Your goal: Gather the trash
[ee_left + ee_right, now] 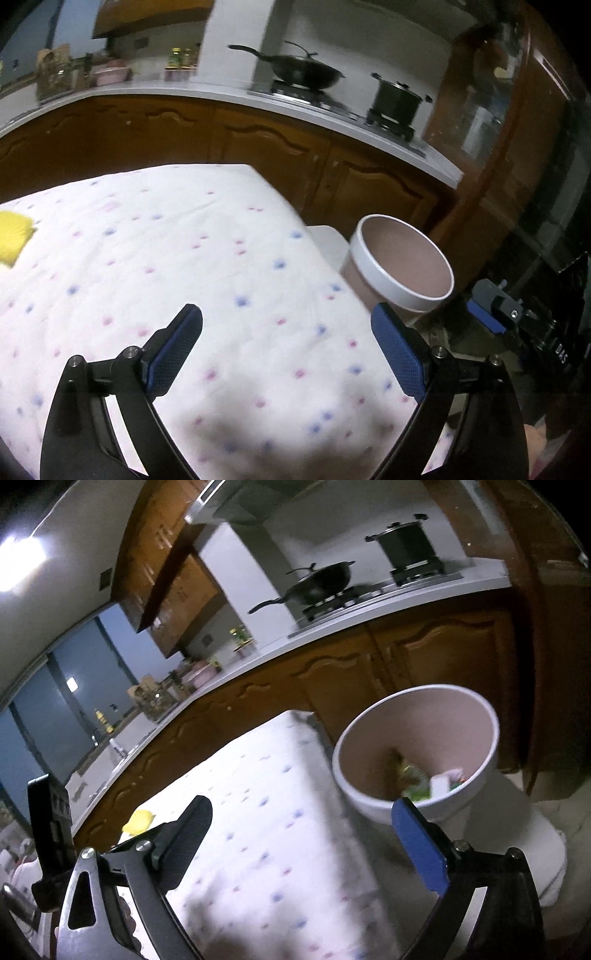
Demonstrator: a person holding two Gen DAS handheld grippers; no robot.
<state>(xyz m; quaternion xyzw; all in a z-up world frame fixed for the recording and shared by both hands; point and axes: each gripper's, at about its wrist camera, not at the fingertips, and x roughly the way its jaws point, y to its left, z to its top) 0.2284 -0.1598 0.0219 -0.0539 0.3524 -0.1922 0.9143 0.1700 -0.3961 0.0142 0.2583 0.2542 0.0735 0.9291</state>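
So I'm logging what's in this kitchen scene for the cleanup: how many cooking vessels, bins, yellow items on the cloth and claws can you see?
Cooking vessels on the stove: 2, the wok and the lidded stockpot.
Trash bin: 1, with scraps inside.
Yellow item on the dotted tablecloth: 1.
Claws: 2, left claw and right claw, both open and empty.
Total: 6

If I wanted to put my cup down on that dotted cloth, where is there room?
Nearly all of the white dotted tablecloth is bare, from the open left gripper to its far edge. Avoid the yellow crumpled thing at its left edge; the white-rimmed pink bin stands beside its right edge.
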